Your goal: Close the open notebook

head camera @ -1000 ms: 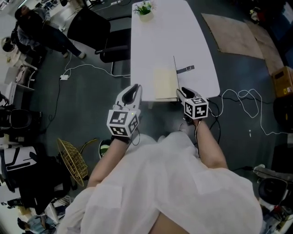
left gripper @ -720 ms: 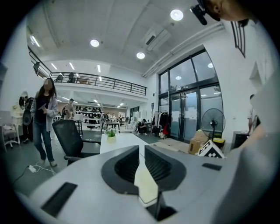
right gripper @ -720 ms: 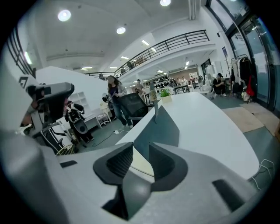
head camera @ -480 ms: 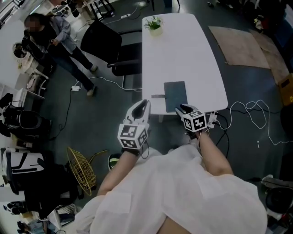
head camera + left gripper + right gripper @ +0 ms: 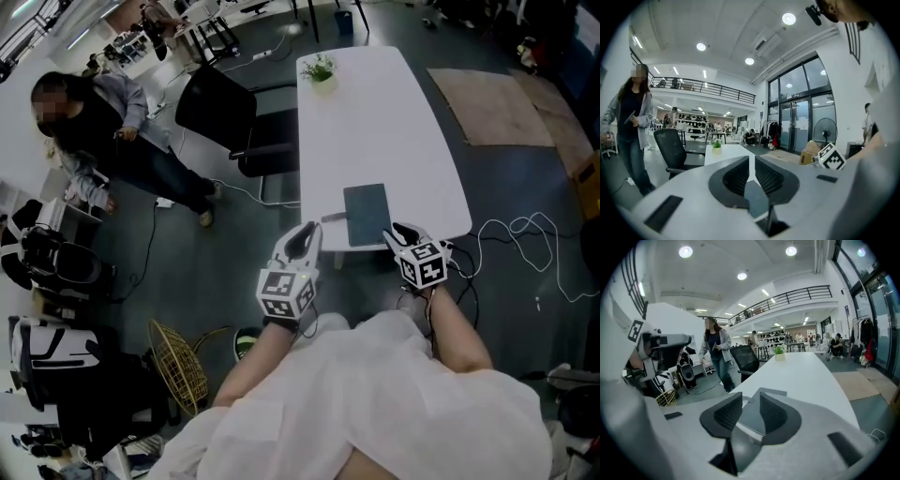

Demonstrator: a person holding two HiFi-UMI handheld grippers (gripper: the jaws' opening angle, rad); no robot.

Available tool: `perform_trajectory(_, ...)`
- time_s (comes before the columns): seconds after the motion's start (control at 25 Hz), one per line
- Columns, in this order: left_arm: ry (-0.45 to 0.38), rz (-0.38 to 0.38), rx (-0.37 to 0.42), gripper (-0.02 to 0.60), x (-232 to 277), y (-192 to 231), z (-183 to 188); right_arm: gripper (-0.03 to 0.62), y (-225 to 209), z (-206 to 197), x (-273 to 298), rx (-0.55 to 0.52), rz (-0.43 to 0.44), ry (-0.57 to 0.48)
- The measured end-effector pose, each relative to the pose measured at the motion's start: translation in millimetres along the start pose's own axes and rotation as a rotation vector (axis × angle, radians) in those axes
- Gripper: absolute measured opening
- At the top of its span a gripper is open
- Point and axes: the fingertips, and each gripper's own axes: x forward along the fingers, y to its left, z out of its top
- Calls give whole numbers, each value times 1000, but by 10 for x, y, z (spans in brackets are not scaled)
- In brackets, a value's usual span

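Notebooks: one dark grey, flat rectangular notebook (image 5: 366, 214) lies closed, cover up, on the near end of the table, lower centre of the head view.
Tables: one long white table (image 5: 375, 122) with rounded corners runs from the upper centre down to the middle of the frame.
Grippers: two, each grey-white with a marker cube, side by side just below the table's near edge.
Left gripper (image 5: 307, 231): it sits left of the notebook and apart from it. Its jaws stand only a narrow slit apart, with nothing between them.
Right gripper (image 5: 403, 230): it is near the notebook's lower right corner. Its jaws stand wide and grip nothing. In the right gripper view the notebook shows beyond the gap, clear of the pads.
Strip: one short grey strip (image 5: 333, 217) touches the notebook's left edge.
Plants: one small green plant in a pale pot (image 5: 322, 68) stands at the table's far end, well apart from the notebook.
Chairs: one black office chair (image 5: 220, 112) stands against the table's left side.
People: one person in a grey jacket (image 5: 103, 141) stands at the upper left.
Floor: one brown mat (image 5: 492, 103) lies at the upper right, one white cable (image 5: 520, 234) at the right and one yellow wire basket (image 5: 178, 356) at the lower left.
In the way: nothing lies on the notebook's cover.
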Motion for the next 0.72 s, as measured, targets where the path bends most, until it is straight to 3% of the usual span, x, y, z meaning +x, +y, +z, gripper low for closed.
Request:
perform_trajectory(0.32,-33,-9,1,37,-56,-65,79,76,-443,754,-939,-124,-196,-297)
perform_trajectory(0.56,-42,-9,-7,37,-65,-84,81,5,-535,1140,-1648,-329,-369,-433)
perform_trajectory(0.72,-51,-10,-10,37,-53,-105,94,3,-601,1204,-1850,-252,-408,-474)
